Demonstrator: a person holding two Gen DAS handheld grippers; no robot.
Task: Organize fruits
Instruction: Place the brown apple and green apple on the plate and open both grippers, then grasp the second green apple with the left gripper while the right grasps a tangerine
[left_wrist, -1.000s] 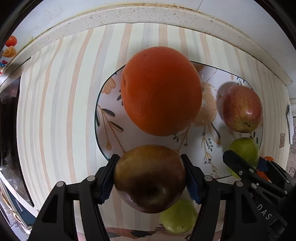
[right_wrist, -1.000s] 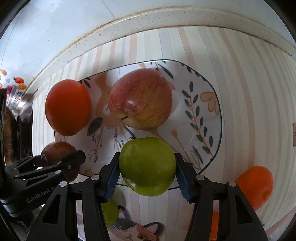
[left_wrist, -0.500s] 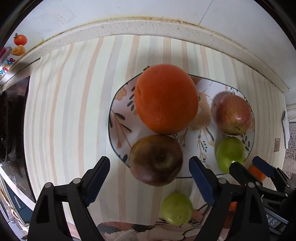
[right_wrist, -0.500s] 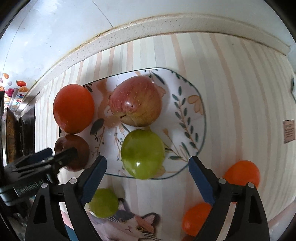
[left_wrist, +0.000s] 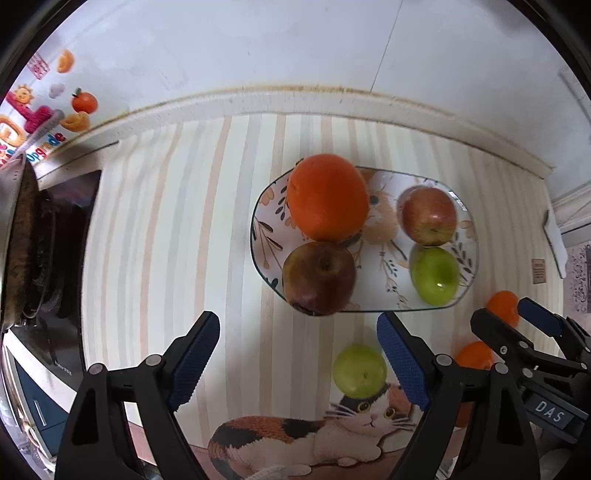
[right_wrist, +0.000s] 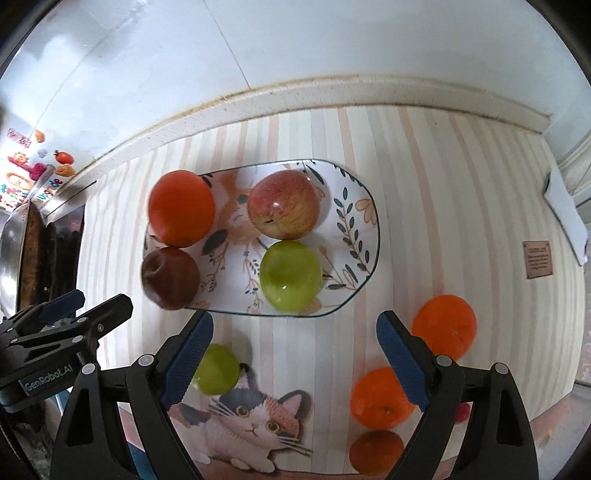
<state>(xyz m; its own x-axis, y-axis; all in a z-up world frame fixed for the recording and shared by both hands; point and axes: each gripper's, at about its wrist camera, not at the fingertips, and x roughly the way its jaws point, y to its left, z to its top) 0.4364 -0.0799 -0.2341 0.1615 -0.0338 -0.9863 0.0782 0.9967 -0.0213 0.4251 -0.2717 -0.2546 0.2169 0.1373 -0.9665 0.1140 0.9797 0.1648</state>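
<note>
A: How do the grippers stand?
B: The left gripper (left_wrist: 297, 363) gapes wide and empty; the dark red apple (left_wrist: 319, 277) sits on the plate (left_wrist: 469, 273) just beyond its fingertips.
A: The right gripper (right_wrist: 295, 360)?
B: Equally wide, holding nothing; the green apple (right_wrist: 290, 275) lies on the plate ahead.

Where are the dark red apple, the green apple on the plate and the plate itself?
dark red apple (left_wrist: 318, 277): left wrist view, middle of its top side.
green apple (right_wrist: 290, 275): right wrist view, middle of its skin.
plate (right_wrist: 356, 229): right wrist view, bare leaf-patterned part near its right rim.
</note>
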